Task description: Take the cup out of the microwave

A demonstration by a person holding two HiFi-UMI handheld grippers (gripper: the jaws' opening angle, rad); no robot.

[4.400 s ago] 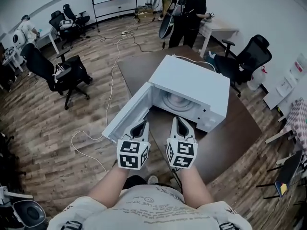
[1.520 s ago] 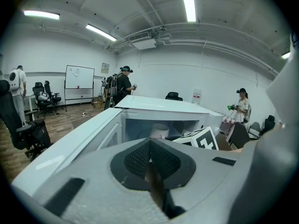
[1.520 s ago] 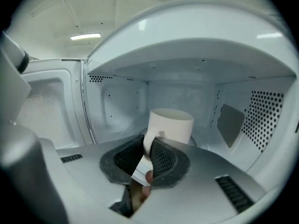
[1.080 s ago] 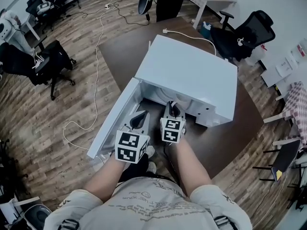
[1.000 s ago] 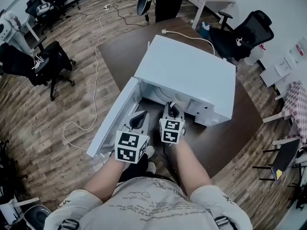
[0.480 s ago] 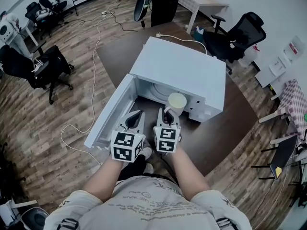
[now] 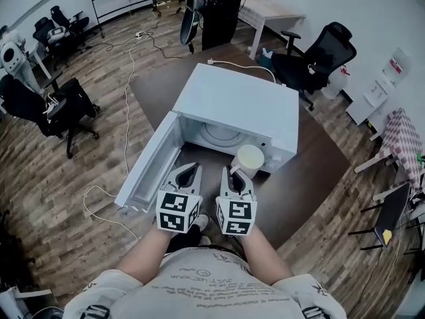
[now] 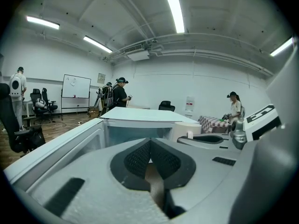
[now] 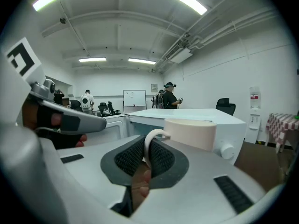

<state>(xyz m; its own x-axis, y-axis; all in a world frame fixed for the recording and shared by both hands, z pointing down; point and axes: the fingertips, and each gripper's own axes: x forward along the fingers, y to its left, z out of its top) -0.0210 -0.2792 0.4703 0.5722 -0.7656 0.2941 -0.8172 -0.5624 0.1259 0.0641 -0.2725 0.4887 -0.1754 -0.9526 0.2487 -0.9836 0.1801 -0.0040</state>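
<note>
A cream cup (image 7: pixel 250 158) hangs in front of the white microwave (image 7: pixel 232 105), clear of its open cavity. My right gripper (image 7: pixel 230 172) is shut on the cup's handle (image 9: pixel 150 139); the jaws are closing tighter, and the pads pinch the loop from both sides. In the right gripper view the cup (image 9: pixel 191 133) sits just past my right gripper (image 9: pixel 145 160). The microwave door (image 7: pixel 149 161) stands swung open to the left. My left gripper (image 7: pixel 189 171) hovers beside the right one, near the door. Its jaws are shut with nothing between them, as my left gripper (image 8: pixel 149 158) shows in its own view.
The microwave stands on a dark brown table (image 7: pixel 312 171). Its power cord (image 7: pixel 246 65) trails off the back. Office chairs (image 7: pixel 312 62) stand behind the table and at the left (image 7: pixel 46 105). A person (image 7: pixel 216 12) stands at the far side. A white cable (image 7: pixel 106 205) lies on the wooden floor.
The cup has come out of the microwave cavity, held by my right gripper, which drew back toward me and rose. My left gripper drew back a little as well.
</note>
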